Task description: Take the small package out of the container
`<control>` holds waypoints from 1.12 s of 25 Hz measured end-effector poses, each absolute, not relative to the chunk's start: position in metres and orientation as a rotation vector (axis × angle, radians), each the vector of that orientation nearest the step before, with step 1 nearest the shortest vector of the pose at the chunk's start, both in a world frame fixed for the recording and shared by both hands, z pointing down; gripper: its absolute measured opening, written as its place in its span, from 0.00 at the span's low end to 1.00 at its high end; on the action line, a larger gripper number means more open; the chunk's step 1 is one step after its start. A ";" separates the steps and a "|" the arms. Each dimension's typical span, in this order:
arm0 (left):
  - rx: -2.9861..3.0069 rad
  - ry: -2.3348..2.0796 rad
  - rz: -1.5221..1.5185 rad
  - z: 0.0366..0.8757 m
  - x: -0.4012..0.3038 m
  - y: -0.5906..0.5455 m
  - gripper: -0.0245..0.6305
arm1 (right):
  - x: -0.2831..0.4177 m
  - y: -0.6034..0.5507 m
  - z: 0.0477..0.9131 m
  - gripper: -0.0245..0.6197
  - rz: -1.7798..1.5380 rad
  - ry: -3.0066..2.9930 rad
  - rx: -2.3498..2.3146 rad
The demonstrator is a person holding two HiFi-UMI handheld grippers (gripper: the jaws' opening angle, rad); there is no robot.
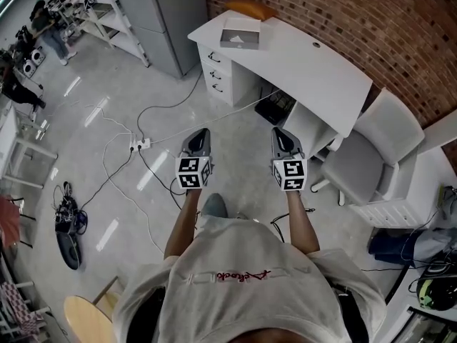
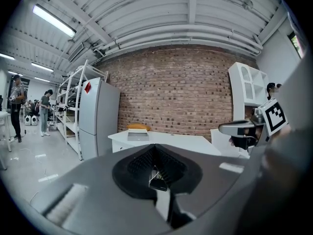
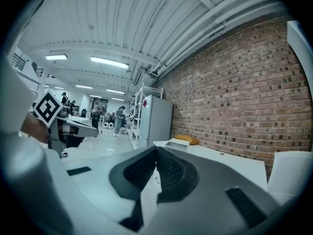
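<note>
At far end of white desk (image 1: 314, 70), beside orange cushion (image 1: 250, 9): container (image 1: 240, 38), small package inside too small to discern. Well short of it, left gripper (image 1: 201, 134) and right gripper (image 1: 280, 134) held level, jaws of all 2 together, empty, likely just carried so for approach.

Inventory, placed by the white desk (image 1: 314, 66) (one).
- Grey container (image 1: 240, 38), on the desk: one.
- Orange cushion (image 1: 250, 9), at the desk's far end: one.
- Drawer handles (image 1: 215, 72), on the desk's front: three.
- Chair (image 1: 364, 163), beside the desk: one.
- Grey cabinet (image 1: 161, 20), left of the desk: one.
- Power strip (image 1: 140, 144), on the floor left of the desk: one.
- Grippers, short of the desk: two, left gripper (image 1: 201, 134) and right gripper (image 1: 280, 133).
</note>
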State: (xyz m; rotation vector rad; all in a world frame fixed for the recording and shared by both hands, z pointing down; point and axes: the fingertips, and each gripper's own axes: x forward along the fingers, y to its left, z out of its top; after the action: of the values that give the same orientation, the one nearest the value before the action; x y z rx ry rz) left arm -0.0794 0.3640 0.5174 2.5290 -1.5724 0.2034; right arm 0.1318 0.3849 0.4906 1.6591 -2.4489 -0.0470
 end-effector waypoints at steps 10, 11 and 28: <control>2.545 -1.587 0.217 0.514 -0.077 0.325 0.05 | 0.135 0.342 0.489 0.05 -0.047 -2.464 1.656; 2.546 -1.584 0.220 0.515 -0.077 0.320 0.05 | 0.134 0.336 0.489 0.05 -0.047 -2.464 1.656; 2.585 -1.524 0.180 0.515 -0.086 0.145 0.05 | 0.111 0.168 0.486 0.05 -0.080 -2.430 1.671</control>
State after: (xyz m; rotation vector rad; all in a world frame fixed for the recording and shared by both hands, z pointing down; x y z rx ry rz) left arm -0.0863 0.1453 0.5153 2.5847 -1.5239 0.1799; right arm 0.1115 0.1681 0.4864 1.6713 -2.4298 -0.0798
